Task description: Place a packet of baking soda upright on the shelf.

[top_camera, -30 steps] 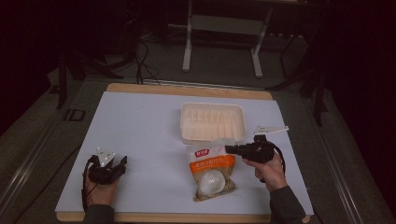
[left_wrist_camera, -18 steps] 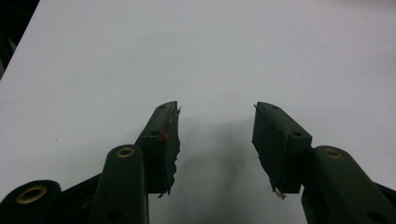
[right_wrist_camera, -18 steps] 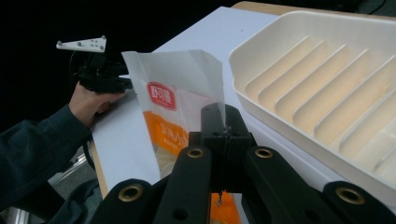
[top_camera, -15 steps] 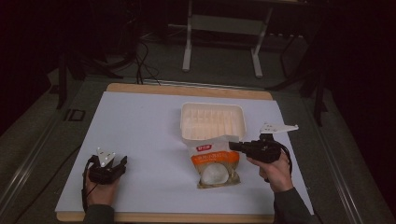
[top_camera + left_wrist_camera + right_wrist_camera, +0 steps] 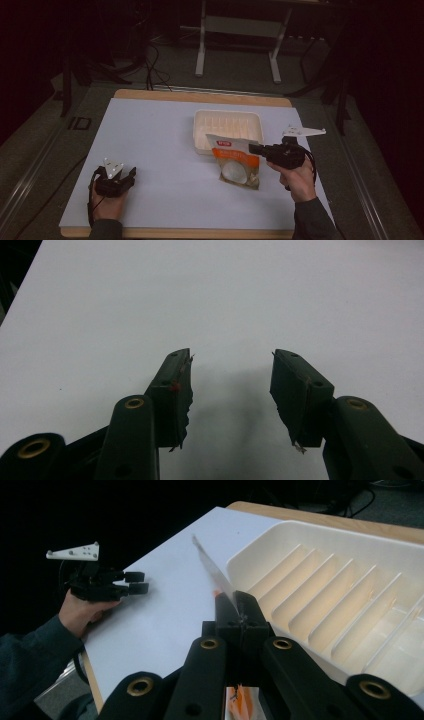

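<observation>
the right gripper has its jaws pinched tight on the top edge of the snack bag, which hangs just in front of the white tray; the bag could slip out, because the hold is so thin. the left gripper rests on the tabletop with jaws wide apart, holding nothing. the high view shows the bag's orange front, but the right gripper view sees just its thin edge and the tray's ribs.

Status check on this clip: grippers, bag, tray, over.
Left gripper open, idle on the table. Right gripper shut on the snack bag, lifting its top edge beside the ridged white tray. Nothing in the way.
</observation>
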